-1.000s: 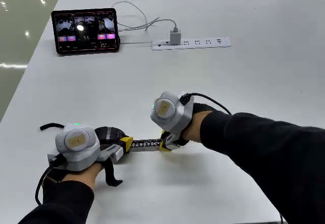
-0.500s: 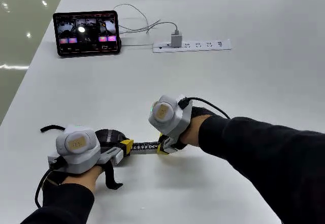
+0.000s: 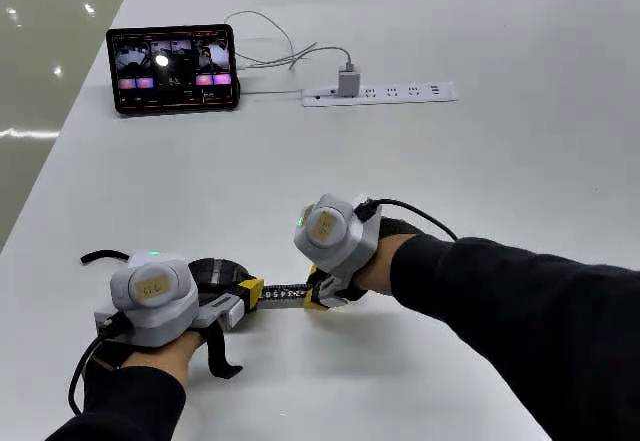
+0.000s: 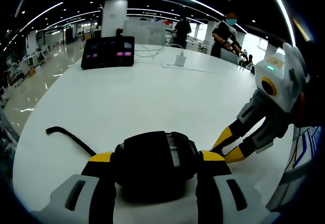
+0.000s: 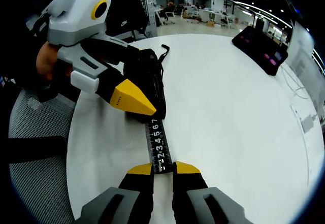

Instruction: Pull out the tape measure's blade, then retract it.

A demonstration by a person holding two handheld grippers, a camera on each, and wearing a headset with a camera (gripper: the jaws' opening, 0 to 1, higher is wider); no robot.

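Black tape measure (image 4: 155, 165) clamped in left hand-held gripper (image 4: 157, 157); its short numbered blade (image 5: 156, 141) pinched by right hand-held gripper (image 5: 162, 169).

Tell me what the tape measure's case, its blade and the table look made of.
The case: matte black with ridges, likely plastic or rubber. The blade: thin flat dark strip with printed white numbers, probably coated metal, though the look leaves it open. The table: smooth white surface with a soft sheen, possibly laminate.
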